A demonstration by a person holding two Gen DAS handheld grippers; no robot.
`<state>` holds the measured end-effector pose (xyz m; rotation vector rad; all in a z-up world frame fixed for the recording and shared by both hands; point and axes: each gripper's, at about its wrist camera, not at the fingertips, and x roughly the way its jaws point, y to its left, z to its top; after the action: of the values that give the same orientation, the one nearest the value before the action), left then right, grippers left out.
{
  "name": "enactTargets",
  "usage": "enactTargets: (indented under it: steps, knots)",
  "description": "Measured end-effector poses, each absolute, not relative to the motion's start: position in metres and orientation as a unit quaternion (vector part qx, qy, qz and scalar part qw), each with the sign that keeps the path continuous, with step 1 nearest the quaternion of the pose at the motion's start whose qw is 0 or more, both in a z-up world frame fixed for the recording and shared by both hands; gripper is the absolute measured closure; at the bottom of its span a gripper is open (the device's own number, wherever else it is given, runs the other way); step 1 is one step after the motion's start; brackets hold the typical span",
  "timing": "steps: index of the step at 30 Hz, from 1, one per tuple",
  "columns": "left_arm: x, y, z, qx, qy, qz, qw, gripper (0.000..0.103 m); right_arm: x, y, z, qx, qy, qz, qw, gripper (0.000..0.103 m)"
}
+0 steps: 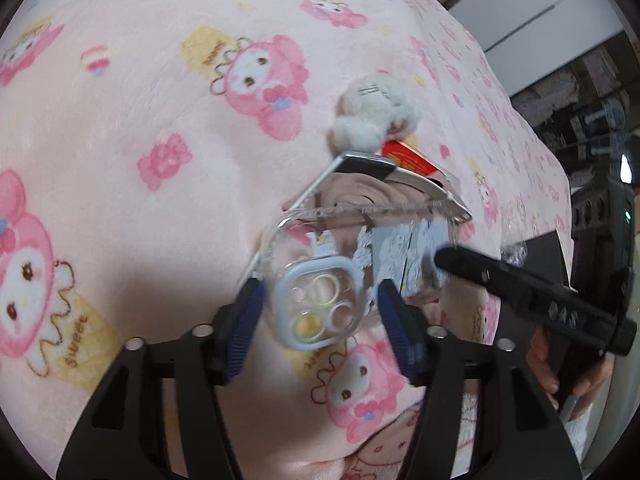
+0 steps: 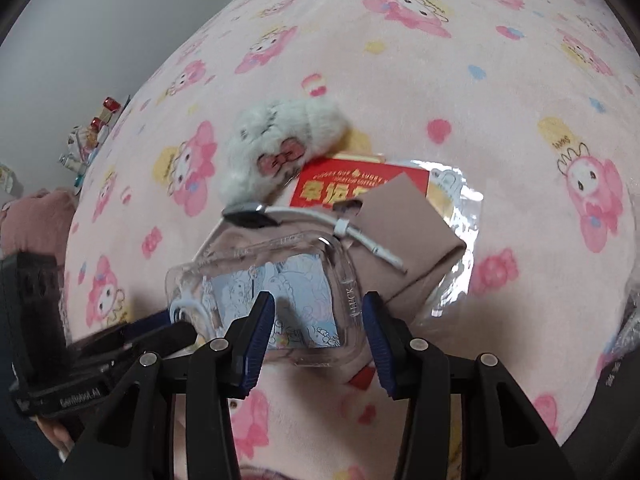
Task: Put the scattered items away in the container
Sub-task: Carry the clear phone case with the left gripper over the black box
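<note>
Covering nearly everything in both views, a pink blanket [image 1: 140,92] printed with cartoon rabbits is lying under the things. On it a clear plastic container [image 2: 340,256] is sitting tilted, and inside it a printed card [image 2: 296,292] and a brown paper piece [image 2: 404,224] are showing through. A white cable [image 2: 360,232] is lying across its rim. A fluffy white plush toy [image 2: 280,148] is resting just behind it, touching a red packet [image 2: 352,188]. A clear phone case [image 1: 320,304] is leaning at the container's near end, between the left gripper [image 1: 316,320], whose jaws are standing spread and not pressing it. The right gripper [image 2: 318,328] is straddling the container's corner wall, its jaws apart.
</note>
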<state>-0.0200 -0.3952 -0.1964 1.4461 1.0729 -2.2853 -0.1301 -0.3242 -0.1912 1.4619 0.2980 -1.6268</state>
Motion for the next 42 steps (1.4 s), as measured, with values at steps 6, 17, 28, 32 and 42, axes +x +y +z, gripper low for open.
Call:
enactTargets:
  steps: [6,17,28,32,42]
  knots:
    - [-0.014,-0.387,-0.204,0.532,0.393,-0.746,0.076,0.041,-0.111,-0.272,-0.199,0.652,0.116,-0.616,0.426,0.061]
    - [-0.006,-0.373,-0.212,0.527,0.388,-0.749,0.108,0.048,-0.102,-0.237,-0.214,0.666,0.081,-0.617,0.411,0.064]
    - [0.006,-0.328,-0.117,0.469,0.350,-0.809,0.060,0.050,-0.083,-0.173,-0.117,0.591,0.054,-0.685,0.422,0.066]
    - [0.004,-0.297,-0.091,0.459,0.328,-0.825,0.038,0.050,-0.088,-0.117,-0.080,0.573,0.036,-0.704,0.418,0.066]
    - [-0.048,-0.189,-0.062,0.463,0.285,-0.837,-0.060,0.051,-0.101,-0.005,-0.038,0.542,0.007,-0.754,0.371,0.066]
